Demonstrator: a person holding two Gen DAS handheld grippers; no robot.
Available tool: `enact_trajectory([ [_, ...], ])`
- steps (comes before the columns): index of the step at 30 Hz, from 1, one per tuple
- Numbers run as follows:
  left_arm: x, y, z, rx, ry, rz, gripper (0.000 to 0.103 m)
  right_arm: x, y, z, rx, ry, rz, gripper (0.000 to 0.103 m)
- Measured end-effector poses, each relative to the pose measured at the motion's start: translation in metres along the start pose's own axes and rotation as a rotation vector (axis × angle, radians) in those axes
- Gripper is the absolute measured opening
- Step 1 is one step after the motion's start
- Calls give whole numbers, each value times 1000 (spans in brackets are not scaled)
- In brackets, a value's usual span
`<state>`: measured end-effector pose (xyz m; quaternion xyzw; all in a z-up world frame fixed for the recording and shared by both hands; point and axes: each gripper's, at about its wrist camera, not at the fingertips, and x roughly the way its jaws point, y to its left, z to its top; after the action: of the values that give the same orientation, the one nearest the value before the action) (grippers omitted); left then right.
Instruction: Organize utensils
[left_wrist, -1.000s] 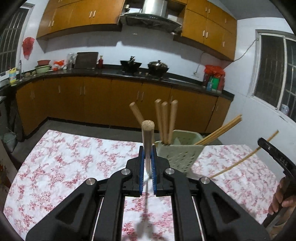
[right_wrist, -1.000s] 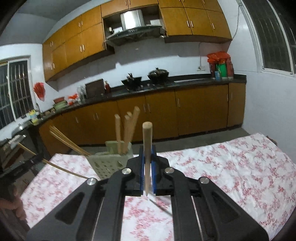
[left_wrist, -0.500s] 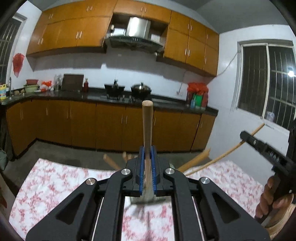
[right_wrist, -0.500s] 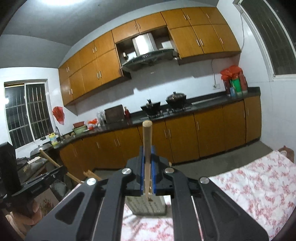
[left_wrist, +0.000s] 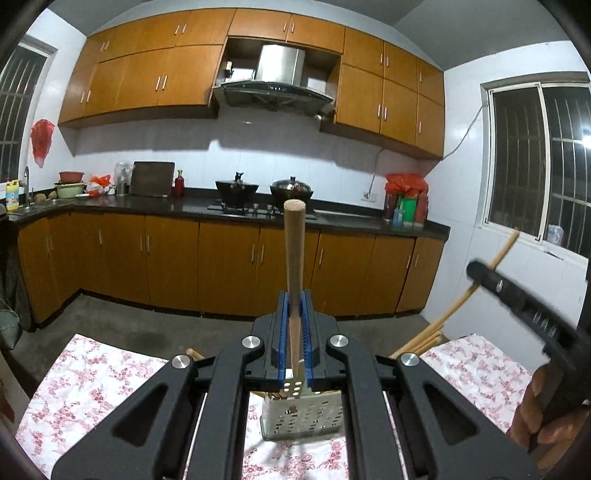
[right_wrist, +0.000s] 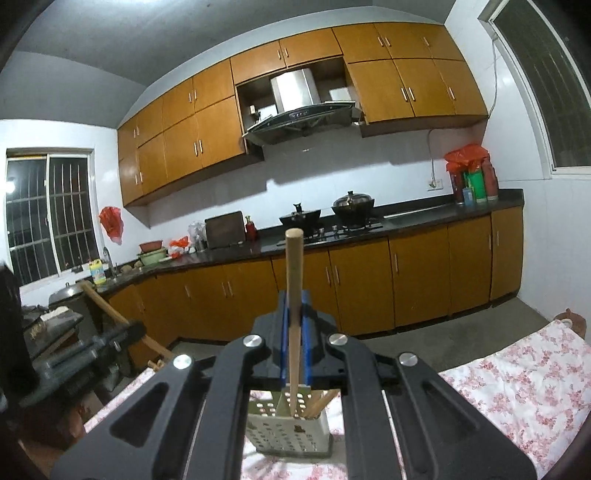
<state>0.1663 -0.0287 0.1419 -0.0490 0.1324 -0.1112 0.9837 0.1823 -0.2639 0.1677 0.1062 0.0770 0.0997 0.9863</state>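
Both raised, each hand-held gripper (left_wrist: 294, 334) (right_wrist: 294, 332) pinching a wooden stick (left_wrist: 293, 266) (right_wrist: 294, 295), person's hand (left_wrist: 535, 417) only in left view.

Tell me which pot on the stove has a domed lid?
The right pot, nearest the red bags. Its lid is rounded and shiny with a small knob; the left pot is a darker wok with a taller black handle on top.

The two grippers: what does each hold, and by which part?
Left gripper and right gripper each clamp one round wooden stick on its lower part, upper end free.
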Motion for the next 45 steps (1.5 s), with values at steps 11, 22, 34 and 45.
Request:
enact_trajectory([
  [11, 24, 3, -11, 3, 88, -18, 8, 40, 3, -18, -33, 124, -20, 8],
  [22, 11, 15, -10, -35, 72, 5, 45, 20, 5, -25, -51, 119, -41, 46],
  [34, -48, 21, -35, 10, 27, 92, 79, -56, 2, -61, -81, 154, -96, 93],
  [45, -90, 9, -92, 111, 30, 200, 100, -101, 29, -120, -181, 206, -161, 99],
])
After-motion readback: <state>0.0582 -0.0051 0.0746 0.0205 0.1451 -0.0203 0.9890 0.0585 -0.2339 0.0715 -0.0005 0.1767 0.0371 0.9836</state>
